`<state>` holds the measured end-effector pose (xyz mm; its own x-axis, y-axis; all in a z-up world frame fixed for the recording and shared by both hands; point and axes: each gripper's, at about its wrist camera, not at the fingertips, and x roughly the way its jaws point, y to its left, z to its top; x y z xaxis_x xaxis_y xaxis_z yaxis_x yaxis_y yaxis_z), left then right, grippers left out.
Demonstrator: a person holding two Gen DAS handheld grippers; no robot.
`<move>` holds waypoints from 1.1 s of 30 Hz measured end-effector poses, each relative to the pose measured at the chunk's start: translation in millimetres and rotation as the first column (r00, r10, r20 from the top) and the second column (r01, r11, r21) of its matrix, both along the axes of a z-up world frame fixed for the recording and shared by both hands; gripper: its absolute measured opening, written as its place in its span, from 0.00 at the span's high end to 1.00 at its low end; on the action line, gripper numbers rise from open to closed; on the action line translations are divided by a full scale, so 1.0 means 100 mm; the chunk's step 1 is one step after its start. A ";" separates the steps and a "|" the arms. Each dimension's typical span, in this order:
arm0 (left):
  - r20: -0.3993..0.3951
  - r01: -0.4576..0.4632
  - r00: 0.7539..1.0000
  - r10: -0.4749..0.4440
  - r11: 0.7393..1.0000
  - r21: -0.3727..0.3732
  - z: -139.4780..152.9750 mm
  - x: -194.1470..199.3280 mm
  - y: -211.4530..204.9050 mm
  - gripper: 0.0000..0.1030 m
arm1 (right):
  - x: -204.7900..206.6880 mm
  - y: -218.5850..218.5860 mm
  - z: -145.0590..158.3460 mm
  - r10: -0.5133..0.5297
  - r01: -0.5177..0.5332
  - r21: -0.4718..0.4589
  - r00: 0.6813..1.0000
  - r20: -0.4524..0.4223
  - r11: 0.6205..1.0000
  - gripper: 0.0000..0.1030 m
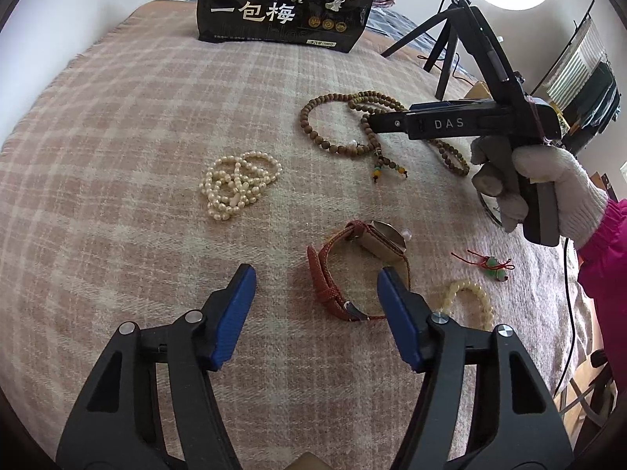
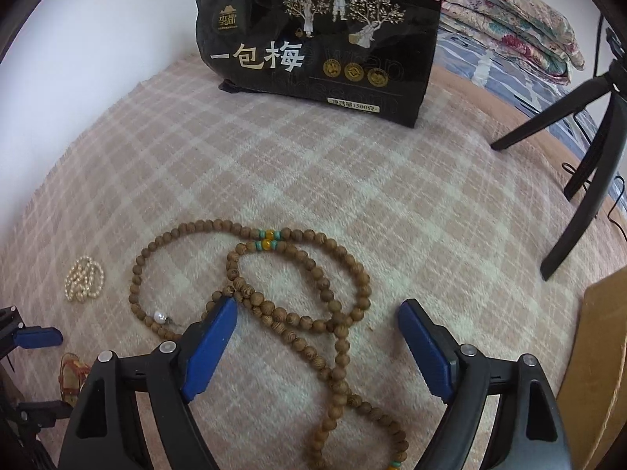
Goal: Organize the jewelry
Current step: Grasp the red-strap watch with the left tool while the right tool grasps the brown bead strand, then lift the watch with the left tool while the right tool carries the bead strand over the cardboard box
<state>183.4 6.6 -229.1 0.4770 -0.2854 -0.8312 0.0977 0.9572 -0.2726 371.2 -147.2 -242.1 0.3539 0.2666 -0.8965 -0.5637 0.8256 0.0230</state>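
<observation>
Jewelry lies on a pink plaid blanket. A red-strapped watch lies just ahead of my open, empty left gripper. A pearl strand is heaped to the far left of it. A long wooden bead necklace lies further back. A cream bead bracelet and a red-cord jade charm lie to the right. My right gripper is open and empty, hovering over the wooden beads. The pearls show at the left in the right wrist view.
A black snack bag stands at the back of the blanket, also in the right wrist view. A ring light on a black tripod stands back right. Folded quilts lie behind. A cardboard piece is at the right.
</observation>
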 end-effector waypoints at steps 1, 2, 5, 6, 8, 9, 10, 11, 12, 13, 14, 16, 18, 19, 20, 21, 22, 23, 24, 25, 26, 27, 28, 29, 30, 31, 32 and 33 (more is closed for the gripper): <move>-0.002 -0.001 1.000 0.001 1.000 0.000 -0.01 0.01 0.00 0.39 | 0.01 0.02 0.00 0.002 -0.002 0.002 1.000 0.004 1.000 0.16; -0.005 -0.003 1.000 0.003 1.000 -0.002 -0.03 0.03 0.00 0.40 | 0.01 0.03 0.00 0.005 -0.005 0.005 1.000 0.007 1.000 0.16; -0.010 -0.009 1.000 0.009 1.000 -0.005 -0.06 0.07 0.01 0.43 | 0.03 0.04 -0.01 0.007 -0.007 0.015 1.000 0.016 1.000 0.15; -0.012 -0.011 1.000 0.011 1.000 -0.004 -0.06 0.08 0.01 0.44 | 0.04 0.04 -0.01 0.006 -0.007 0.022 1.000 0.015 1.000 0.15; -0.011 -0.014 1.000 0.014 1.000 -0.001 -0.07 0.12 0.00 0.48 | 0.06 0.05 -0.01 0.006 -0.006 0.028 1.000 0.016 1.000 0.15; -0.009 -0.015 1.000 0.015 1.000 0.002 -0.07 0.13 0.00 0.49 | 0.06 0.05 -0.02 0.006 -0.007 0.029 1.000 0.017 1.000 0.15; -0.009 -0.016 1.000 0.016 1.000 0.006 -0.07 0.13 0.00 0.52 | 0.06 0.06 -0.02 0.007 -0.007 0.027 1.000 0.017 1.000 0.14; -0.007 -0.017 1.000 0.017 1.000 0.011 -0.07 0.14 -0.01 0.54 | 0.07 0.07 -0.03 0.006 -0.006 0.026 1.000 0.021 1.000 0.14; -0.007 -0.018 1.000 0.018 1.000 0.014 -0.07 0.16 -0.01 0.55 | 0.06 0.07 -0.03 0.005 -0.005 0.027 1.000 0.025 1.000 0.15; -0.008 -0.020 1.000 0.020 1.000 0.017 -0.07 0.16 -0.02 0.58 | 0.06 0.07 -0.03 0.004 -0.005 0.031 1.000 0.027 1.000 0.17; -0.008 -0.021 1.000 0.022 1.000 0.021 -0.07 0.15 -0.02 0.61 | 0.06 0.07 -0.03 0.005 -0.006 0.037 1.000 0.027 0.999 0.19; -0.008 -0.027 1.000 0.027 0.999 0.035 -0.08 0.16 -0.02 0.66 | 0.04 0.07 -0.02 0.011 -0.013 0.049 1.000 0.025 0.999 0.30; -0.009 -0.030 0.999 0.031 0.999 0.038 -0.08 0.18 -0.01 0.68 | 0.03 0.07 -0.01 0.014 -0.015 0.053 1.000 0.023 0.998 0.41; -0.009 -0.033 0.999 0.034 0.999 0.038 -0.08 0.18 -0.01 0.71 | 0.03 0.07 0.00 0.012 -0.013 0.055 1.000 0.020 0.998 0.51; -0.008 -0.035 0.999 0.035 0.999 0.039 -0.08 0.18 -0.01 0.73 | 0.02 0.06 0.00 0.009 -0.010 0.061 1.000 0.014 0.998 0.56; -0.008 -0.036 0.999 0.037 0.999 0.040 -0.09 0.18 -0.01 0.74 | 0.02 0.05 0.01 0.005 -0.006 0.069 1.000 0.005 0.998 0.66; -0.009 -0.038 0.999 0.038 0.998 0.041 -0.09 0.19 -0.02 0.76 | 0.03 0.03 0.01 -0.001 0.001 0.074 1.000 -0.002 0.997 0.73; -0.010 -0.038 0.999 0.038 0.999 0.038 -0.09 0.19 -0.02 0.81 | 0.02 0.03 0.02 -0.005 0.005 0.076 1.000 -0.008 0.997 0.77; -0.011 -0.037 0.999 0.038 0.999 0.030 -0.09 0.18 -0.02 0.83 | 0.01 0.03 0.02 -0.007 0.008 0.073 1.000 -0.007 0.997 0.84; -0.014 -0.038 0.999 0.038 0.999 0.022 -0.09 0.18 -0.02 0.88 | 0.00 0.04 0.03 -0.008 0.009 0.067 1.000 -0.005 0.998 0.89; -0.015 -0.040 0.999 0.040 0.999 0.017 -0.08 0.18 -0.02 0.89 | -0.02 0.05 0.03 -0.010 0.010 0.057 1.000 0.004 0.998 0.89; -0.014 -0.045 0.999 0.045 0.999 0.017 -0.08 0.17 -0.02 0.90 | -0.04 0.06 0.04 -0.012 0.012 0.050 1.000 0.011 0.999 0.89; -0.012 -0.048 0.999 0.048 0.999 0.016 -0.07 0.17 -0.02 0.90 | -0.06 0.07 0.06 -0.016 0.015 0.048 1.000 0.016 0.999 0.90; -0.011 -0.050 0.999 0.051 0.999 0.014 -0.07 0.17 -0.02 0.91 | -0.08 0.06 0.07 -0.022 0.021 0.053 1.000 0.018 0.998 0.91; -0.010 -0.052 0.999 0.052 0.999 0.012 -0.07 0.16 -0.02 0.91 | -0.10 0.05 0.09 -0.031 0.030 0.059 0.999 0.020 0.998 0.96; -0.010 -0.054 0.998 0.054 0.998 0.010 -0.06 0.15 -0.02 0.91 | -0.11 0.03 0.12 -0.041 0.039 0.066 0.999 0.023 0.997 0.96; -0.009 -0.055 0.998 0.055 0.998 0.009 -0.05 0.14 -0.02 0.91 | -0.13 0.01 0.16 -0.053 0.050 0.075 0.998 0.030 0.996 0.96; -0.008 -0.056 0.998 0.056 0.998 0.010 -0.05 0.13 -0.02 0.91 | -0.15 0.00 0.19 -0.058 0.055 0.081 0.998 0.037 0.995 0.96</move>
<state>196.0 4.9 -233.7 0.4853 -0.2503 -0.8378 0.0414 0.9636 -0.2640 356.1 -147.6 -223.3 0.4053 0.3154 -0.8581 -0.5178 0.8527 0.0689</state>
